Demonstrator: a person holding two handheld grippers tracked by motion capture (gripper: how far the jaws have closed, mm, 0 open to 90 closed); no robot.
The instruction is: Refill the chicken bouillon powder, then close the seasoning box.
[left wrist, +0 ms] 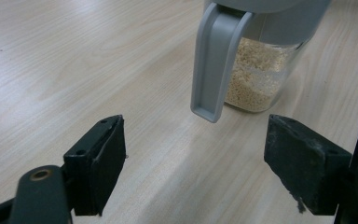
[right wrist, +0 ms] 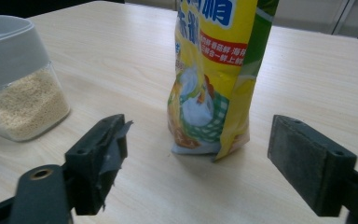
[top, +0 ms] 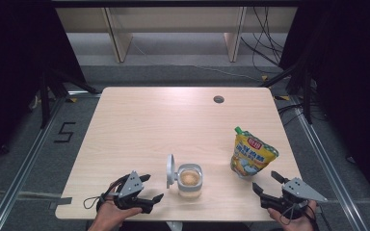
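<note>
Left tool, lower left of the high view: jaws spread, nothing between them, resting at the bench front edge. Just to its right, lower centre, stands the jar: clear square body, grey collar, part-filled with fine pale-tan granules; its grey flip lid stands open on the left side. In the left gripper view the lid hangs ahead of the spread jaws. Right of centre, the pouch stands upright: yellow, green spout cap, red label patch, printed chicken. Right tool, lower right: jaws spread wide, empty, pouch just ahead, untouched.
</note>
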